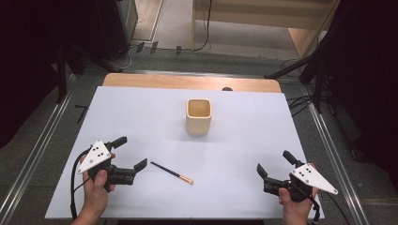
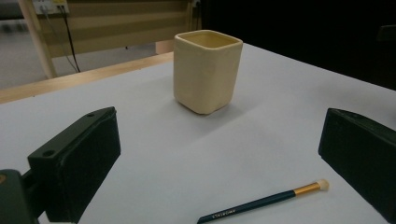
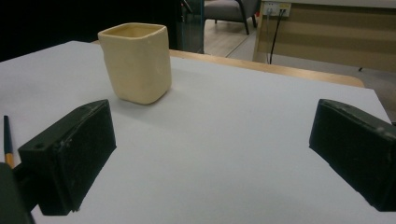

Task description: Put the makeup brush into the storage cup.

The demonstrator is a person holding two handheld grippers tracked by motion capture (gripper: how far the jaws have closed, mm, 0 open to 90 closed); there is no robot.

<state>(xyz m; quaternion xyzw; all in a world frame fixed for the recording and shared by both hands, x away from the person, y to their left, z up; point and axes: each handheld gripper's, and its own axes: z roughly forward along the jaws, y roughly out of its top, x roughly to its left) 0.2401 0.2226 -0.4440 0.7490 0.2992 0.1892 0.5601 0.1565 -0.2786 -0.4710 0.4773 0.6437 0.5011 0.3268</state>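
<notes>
Your worktop (image 1: 141, 117) takes up the middle of the high view, a white sheet with a strip of bare wood along its far edge at the top. On it, a little above centre, stands a cream square-sided cup (image 1: 199, 116) — upright and open at the top; in the left gripper view it sits upper centre (image 2: 207, 70), in the right gripper view upper left (image 3: 135, 60).

Your left gripper (image 1: 131, 152) is at the lower left of the high view, held in your left hand (image 1: 97, 187), jaws wide apart with nothing between them. Your right gripper (image 1: 274, 163) is at the lower right, in your right hand (image 1: 295, 206), jaws likewise spread wide and empty.

A thin dark brush (image 1: 172, 172) with a pale tip lies flat on the worktop at lower centre — just beside the left gripper, apart from the cup. In the left gripper view it lies at the bottom (image 2: 261, 203), tip pointing toward the right jaw.
</notes>
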